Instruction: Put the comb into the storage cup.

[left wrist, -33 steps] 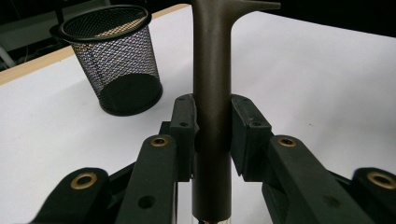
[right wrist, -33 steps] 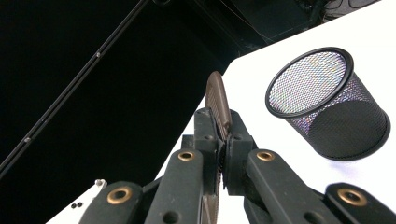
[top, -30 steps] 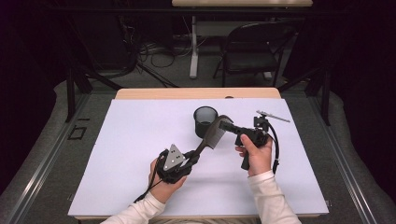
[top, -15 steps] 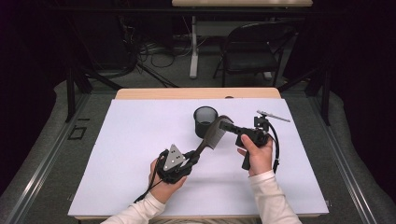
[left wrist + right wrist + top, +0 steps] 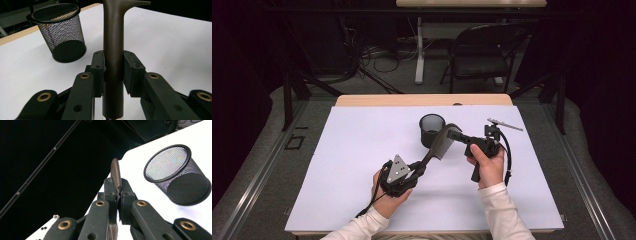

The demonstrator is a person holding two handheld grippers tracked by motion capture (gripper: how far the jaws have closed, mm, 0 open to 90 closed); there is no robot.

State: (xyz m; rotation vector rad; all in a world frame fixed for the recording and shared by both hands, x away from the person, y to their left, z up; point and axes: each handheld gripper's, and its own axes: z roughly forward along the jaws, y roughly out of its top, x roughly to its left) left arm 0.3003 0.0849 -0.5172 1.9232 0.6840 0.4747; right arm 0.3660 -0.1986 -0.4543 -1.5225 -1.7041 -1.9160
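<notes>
Two tools hold one brown comb [image 5: 441, 143] between them, above the white worktop [image 5: 352, 150]. The left tool [image 5: 418, 167] grips the handle of the comb; in the left gripper view the pads [image 5: 98, 67] press on both sides of the round handle [image 5: 113, 50], so the jaws are closed on it with only the width of the handle between them. The right tool [image 5: 454, 134] grips the other end, at the toothed part. In the right gripper view its jaws are nearly together, and the thin edge of the comb [image 5: 116, 175] rises from between the pads [image 5: 127, 195].

From the high view the comb runs in a slanted line from the left tool, lower and nearer to the person, up to the right tool. It is lifted off the worktop and does not touch it.

A black mesh cup [image 5: 432, 129] stands upright on the worktop just behind the comb, near the right tool. It is open at the top. The left hand [image 5: 387, 197] and the right hand [image 5: 486, 167] each carry one tool, and both sleeves are white.
</notes>
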